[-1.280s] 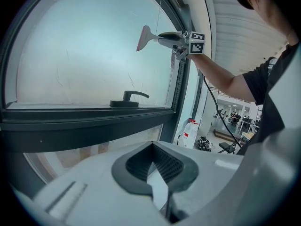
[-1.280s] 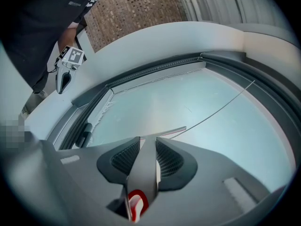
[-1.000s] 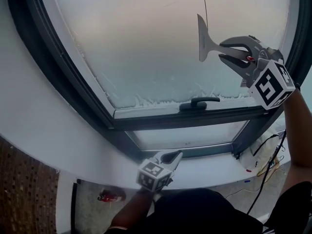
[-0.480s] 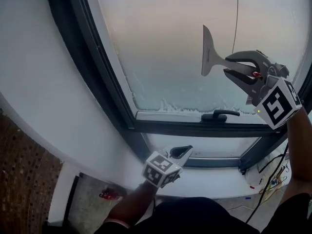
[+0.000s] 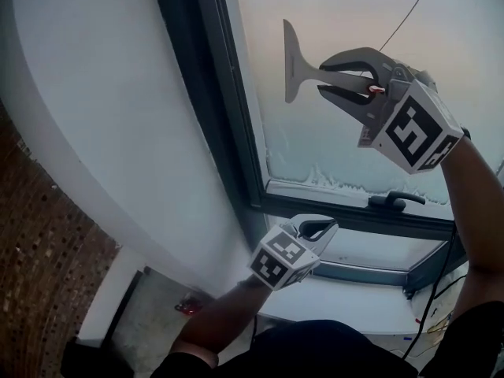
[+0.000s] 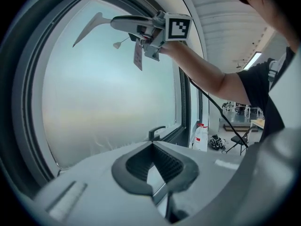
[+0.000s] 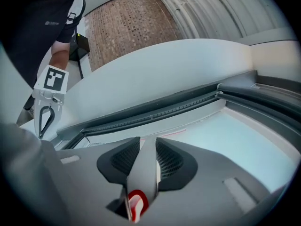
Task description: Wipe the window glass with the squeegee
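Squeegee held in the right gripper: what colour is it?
The squeegee is grey, with a red patch at its handle end, clearest in the right gripper view.

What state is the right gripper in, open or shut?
Shut on the squeegee: its handle sits clamped between the right gripper's pads.

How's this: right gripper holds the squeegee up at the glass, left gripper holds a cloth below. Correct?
No cloth: the left gripper view shows the left gripper shut on nothing. The right gripper does hold the squeegee up at the glass.
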### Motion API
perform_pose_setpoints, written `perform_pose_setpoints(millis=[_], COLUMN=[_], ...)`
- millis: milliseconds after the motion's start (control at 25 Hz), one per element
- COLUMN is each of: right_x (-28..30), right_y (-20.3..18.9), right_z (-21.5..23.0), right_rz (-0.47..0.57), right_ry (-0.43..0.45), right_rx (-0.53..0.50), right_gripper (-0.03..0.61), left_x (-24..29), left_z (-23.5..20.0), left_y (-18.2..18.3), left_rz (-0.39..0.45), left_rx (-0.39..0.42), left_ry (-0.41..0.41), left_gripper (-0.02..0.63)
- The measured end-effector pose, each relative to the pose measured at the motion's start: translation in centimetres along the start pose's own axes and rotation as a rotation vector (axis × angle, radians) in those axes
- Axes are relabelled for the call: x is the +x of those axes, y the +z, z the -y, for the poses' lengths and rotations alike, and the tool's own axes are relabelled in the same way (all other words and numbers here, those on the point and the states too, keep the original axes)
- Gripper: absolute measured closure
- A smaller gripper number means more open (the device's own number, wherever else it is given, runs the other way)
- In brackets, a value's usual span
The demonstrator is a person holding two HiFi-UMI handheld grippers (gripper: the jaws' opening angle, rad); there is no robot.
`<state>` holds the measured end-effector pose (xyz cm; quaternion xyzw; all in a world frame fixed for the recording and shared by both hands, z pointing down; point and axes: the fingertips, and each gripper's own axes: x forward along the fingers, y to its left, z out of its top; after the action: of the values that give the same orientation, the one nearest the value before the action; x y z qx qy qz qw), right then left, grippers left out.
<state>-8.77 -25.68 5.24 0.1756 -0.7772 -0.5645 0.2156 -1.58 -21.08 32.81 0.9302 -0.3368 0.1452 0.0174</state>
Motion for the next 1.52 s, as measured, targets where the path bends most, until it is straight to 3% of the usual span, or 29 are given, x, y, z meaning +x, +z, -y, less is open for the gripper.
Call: perform_pose_setpoints(millis=[240,600,1120,1520], right_x=[4.7,8.8,9.3,5.5], right_y=[1.1,1.3,0.7,-1.1], right_z=[3.0,4.9,5.3,5.3], right_rz=[0.031,0.003,-0.036,-0.054], right_ry=[-0.021,0.011,0.052,0.068], right_rx=[0.059,-0.006,-0.037,-0.012], right_gripper=[0.446,0.448,0.447,0.446], left_x=[-2.3,-3.7,-2.7,-0.3], left_z=[-1.4,-2.3,-3.0,-0.9], left_y=[1.4,-0.8,-0.4,-0.1], left_rz=[0.022,-0.022,-0.005,-0.021], left_rx=[0.006,-0.005,-0.006,0.005], left_ry=[0.006,-0.018,-0.045,-0.093], left_gripper=[0.614,0.614,0.614,0.614])
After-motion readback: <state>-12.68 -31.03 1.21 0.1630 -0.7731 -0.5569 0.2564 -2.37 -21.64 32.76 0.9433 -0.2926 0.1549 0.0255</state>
